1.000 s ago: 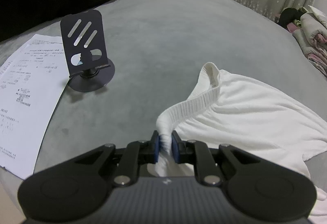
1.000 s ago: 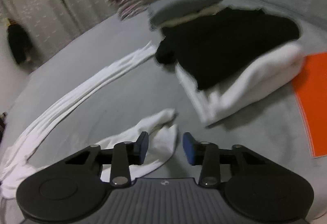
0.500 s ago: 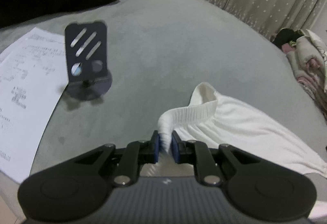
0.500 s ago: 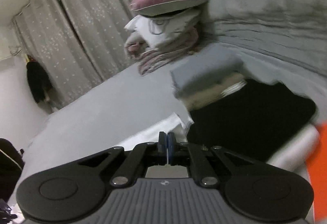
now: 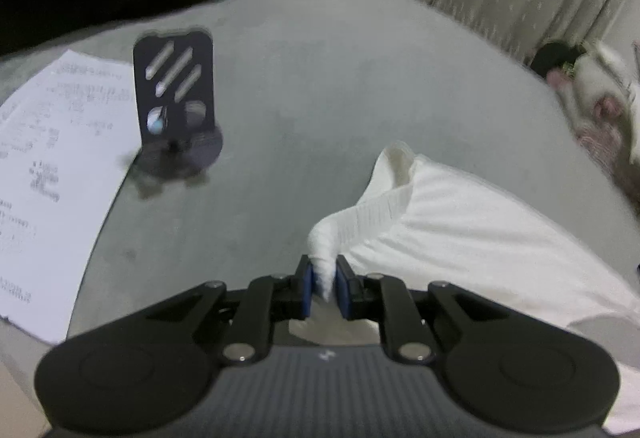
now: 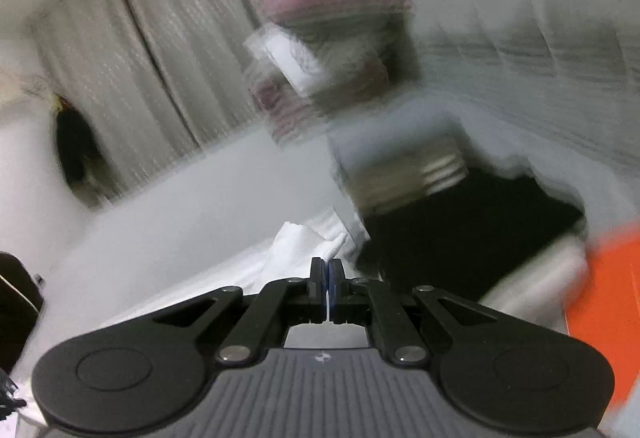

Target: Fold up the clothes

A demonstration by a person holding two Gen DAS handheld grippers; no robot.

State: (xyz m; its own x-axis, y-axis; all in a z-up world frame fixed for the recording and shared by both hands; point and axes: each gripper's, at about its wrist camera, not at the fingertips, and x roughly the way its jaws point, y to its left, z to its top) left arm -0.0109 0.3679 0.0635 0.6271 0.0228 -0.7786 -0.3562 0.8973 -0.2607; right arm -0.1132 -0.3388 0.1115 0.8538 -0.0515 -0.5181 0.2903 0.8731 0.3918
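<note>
Lying across the grey bed [image 5: 328, 86], the white garment [image 5: 472, 238] is what we are gripping at two points: our left gripper [image 5: 323, 284] is clamping its ribbed band, our right gripper [image 6: 328, 288] is pinching a thin edge.

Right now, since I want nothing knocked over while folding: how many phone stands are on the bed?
1. The black phone stand stands upright on the grey bedcover, beside the printed sheet, left of the white garment. Others may lie outside the blurred views.
</note>
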